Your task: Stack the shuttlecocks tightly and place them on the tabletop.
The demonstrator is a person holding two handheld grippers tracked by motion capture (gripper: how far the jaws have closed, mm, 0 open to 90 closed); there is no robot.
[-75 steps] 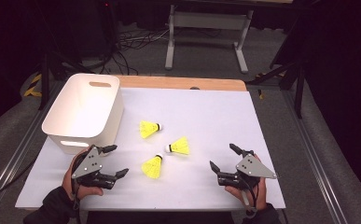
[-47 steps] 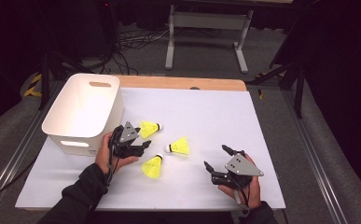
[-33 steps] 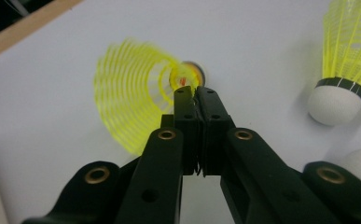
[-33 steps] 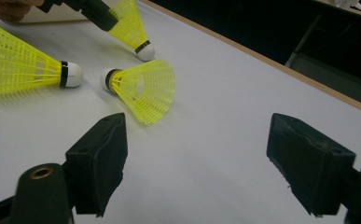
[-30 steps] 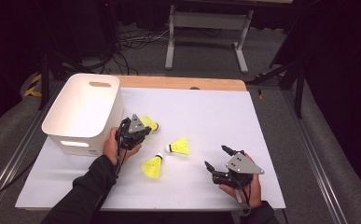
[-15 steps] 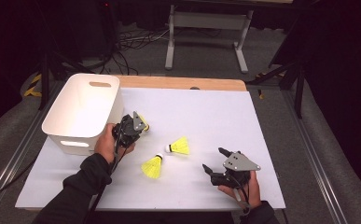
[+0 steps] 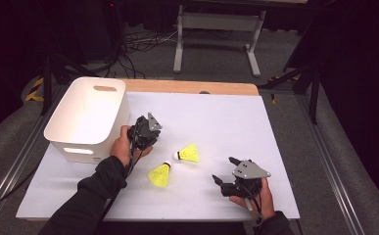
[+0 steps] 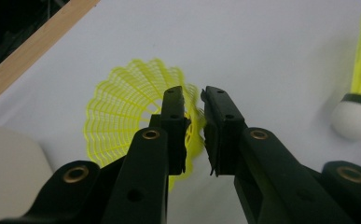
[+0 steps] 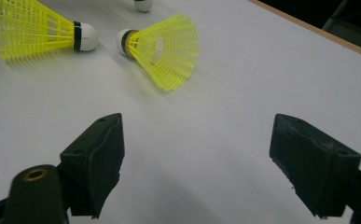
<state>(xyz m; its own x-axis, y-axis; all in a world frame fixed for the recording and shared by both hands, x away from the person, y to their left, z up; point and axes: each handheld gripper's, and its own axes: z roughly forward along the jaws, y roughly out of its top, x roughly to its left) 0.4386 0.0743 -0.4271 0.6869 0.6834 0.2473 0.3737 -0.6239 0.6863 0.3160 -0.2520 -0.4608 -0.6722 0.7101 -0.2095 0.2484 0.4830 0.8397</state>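
- My left gripper (image 7: pixel 144 133) sits just right of the white bin (image 7: pixel 86 117), jaws nearly together on the skirt of a yellow shuttlecock (image 8: pixel 131 116). They've just been easing apart a little, and the mesh is between them.
- A couple of seconds back that gripper was down at the near left of the table and three shuttlecocks lay in a cluster. Now it's up by the bin with the far one.
- My right gripper (image 7: pixel 228 174) is spread wide over bare white table (image 7: pixel 216 112) at the near right, holding nothing, about where it was before.
- Hard to tell whether the pads really press the mesh. From the high view the held one is hidden behind the gripper.
- The other two shuttlecocks (image 7: pixel 176 162) lie mid-table, white cork tips close together. In the left gripper view one is cut off at the right edge.
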